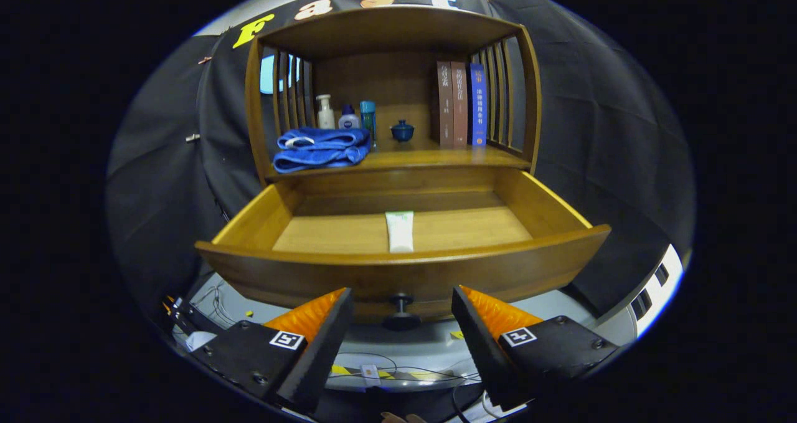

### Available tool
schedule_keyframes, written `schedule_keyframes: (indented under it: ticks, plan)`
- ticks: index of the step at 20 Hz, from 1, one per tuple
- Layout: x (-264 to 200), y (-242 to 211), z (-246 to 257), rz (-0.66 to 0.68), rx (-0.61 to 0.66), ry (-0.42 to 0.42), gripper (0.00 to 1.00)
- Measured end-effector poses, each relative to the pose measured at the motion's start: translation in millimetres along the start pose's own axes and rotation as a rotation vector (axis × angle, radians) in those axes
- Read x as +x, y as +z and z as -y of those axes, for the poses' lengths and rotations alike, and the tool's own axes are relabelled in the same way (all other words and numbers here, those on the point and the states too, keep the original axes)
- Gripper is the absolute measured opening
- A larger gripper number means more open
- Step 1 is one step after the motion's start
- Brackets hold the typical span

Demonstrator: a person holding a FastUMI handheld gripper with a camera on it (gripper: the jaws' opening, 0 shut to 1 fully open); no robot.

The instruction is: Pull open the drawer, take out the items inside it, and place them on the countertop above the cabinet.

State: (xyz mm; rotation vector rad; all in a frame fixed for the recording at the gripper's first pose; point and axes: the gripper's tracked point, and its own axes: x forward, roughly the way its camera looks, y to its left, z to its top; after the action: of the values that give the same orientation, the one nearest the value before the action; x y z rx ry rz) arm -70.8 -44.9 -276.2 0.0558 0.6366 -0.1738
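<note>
**Drawer open, tube not yet lifted**

We note the drawer (398, 267) standing pulled well out of the cabinet (392, 161), so by our reading the first step is done. One item lies inside: a pale tube (399, 230) with a greenish cap end, flat on the drawer floor near the middle, lengthwise front to back, its near end close to the front wall. We see nothing else in the drawer, though the near corners hide behind the front panel.

The gripper (401, 314) sits below and in front of the drawer, fingers spread apart and holding nothing. The drawer knob (400, 311) shows in the gap between them, touched by neither.

Above, the table surface (436, 157) of the cabinet carries a folded blue towel (320, 149), three small bottles (345, 114), a little blue lidded cup (402, 130) and three upright books (461, 104). Bare wood lies between towel and books.

Left to do, as we judge: rise over the front panel, take the tube, set it on that bare stretch.
</note>
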Motion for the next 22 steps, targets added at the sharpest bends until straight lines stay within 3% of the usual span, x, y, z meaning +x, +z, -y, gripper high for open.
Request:
schedule_keyframes:
  ticks: [4, 9, 15, 22]
  plan:
    - [21.2, 43.7, -10.5, -0.034, 0.003, 0.049, 0.99]
    - [83.0, 72.6, -9.2, -0.138, 0.024, 0.054, 0.99]
    - [155.0, 55.3, -9.9, -0.335, -0.005, 0.035, 0.99]
    - [190.9, 8.0, -2.5, -0.569, -0.009, -0.019, 0.99]
